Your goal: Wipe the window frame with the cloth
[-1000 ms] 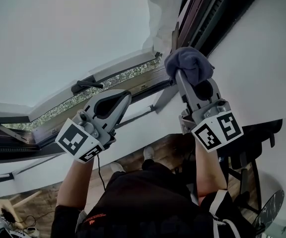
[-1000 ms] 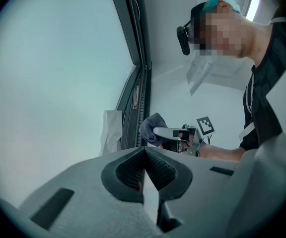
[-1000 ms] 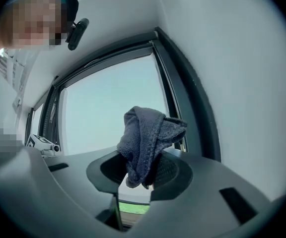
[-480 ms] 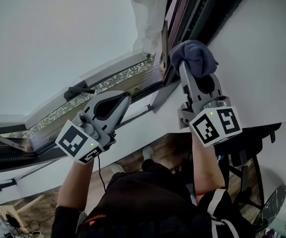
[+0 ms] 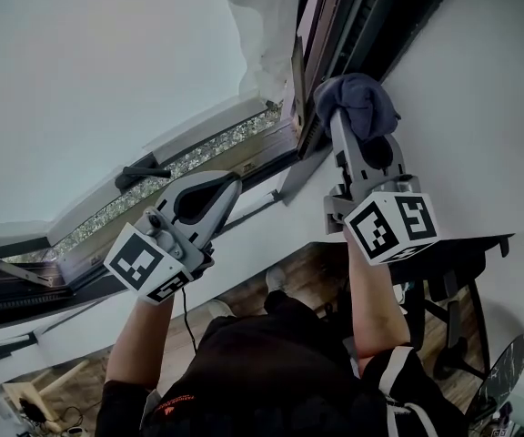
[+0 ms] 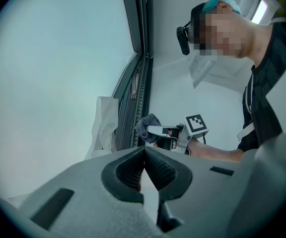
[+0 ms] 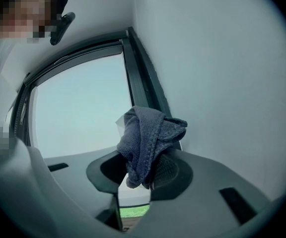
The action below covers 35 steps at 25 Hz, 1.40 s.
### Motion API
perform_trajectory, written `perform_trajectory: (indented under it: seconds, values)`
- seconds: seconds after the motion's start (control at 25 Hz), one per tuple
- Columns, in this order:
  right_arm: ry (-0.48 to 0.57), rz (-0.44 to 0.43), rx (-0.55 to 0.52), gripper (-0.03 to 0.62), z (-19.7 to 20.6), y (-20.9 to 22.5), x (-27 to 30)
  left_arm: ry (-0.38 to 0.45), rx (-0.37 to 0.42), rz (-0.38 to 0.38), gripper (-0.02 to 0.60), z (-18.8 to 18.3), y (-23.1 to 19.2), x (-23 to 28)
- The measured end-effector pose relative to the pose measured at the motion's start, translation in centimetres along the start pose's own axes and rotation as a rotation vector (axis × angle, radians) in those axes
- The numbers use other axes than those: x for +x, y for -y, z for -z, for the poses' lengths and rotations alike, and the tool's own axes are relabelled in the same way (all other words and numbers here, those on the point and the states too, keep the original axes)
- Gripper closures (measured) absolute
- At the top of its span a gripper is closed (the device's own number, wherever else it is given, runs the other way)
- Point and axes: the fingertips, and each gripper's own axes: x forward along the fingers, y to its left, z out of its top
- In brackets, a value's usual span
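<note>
A dark blue-grey cloth [image 5: 357,103] is bunched in my right gripper [image 5: 346,124], which is shut on it. The cloth presses against the dark upright of the window frame [image 5: 333,35], close to its lower corner. In the right gripper view the cloth [image 7: 148,138] hangs out of the jaws in front of the frame [image 7: 143,78]. My left gripper [image 5: 230,182] is shut and holds nothing; it points at the bottom rail of the frame [image 5: 244,157]. From the left gripper view, the cloth [image 6: 147,127] sits beside the frame [image 6: 142,58].
A crumpled white sheet [image 5: 267,35] hangs on the glass by the corner. A black window handle [image 5: 144,171] sits on the lower sash. White wall [image 5: 480,107] lies right of the frame. A dark chair [image 5: 453,271] stands on the wood floor below.
My right gripper has slid the cloth a little up and to the right along the frame's upright. The left gripper has stayed about where it was.
</note>
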Motion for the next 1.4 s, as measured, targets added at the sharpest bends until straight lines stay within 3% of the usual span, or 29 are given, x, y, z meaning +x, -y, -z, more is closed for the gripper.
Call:
perform_trajectory:
  seconds: [0.76, 1.4]
  values:
    - [-0.035, 0.039, 0.063, 0.488, 3.0, 1.8, 0.4, -0.05, -0.037, 0.019, 0.561, 2.2, -0.1, 1.0]
    - [-0.12, 0.063, 0.101, 0.488, 8.1, 2.8, 0.2, -0.084, -0.092, 0.009, 0.561, 5.2, -0.2, 0.6]
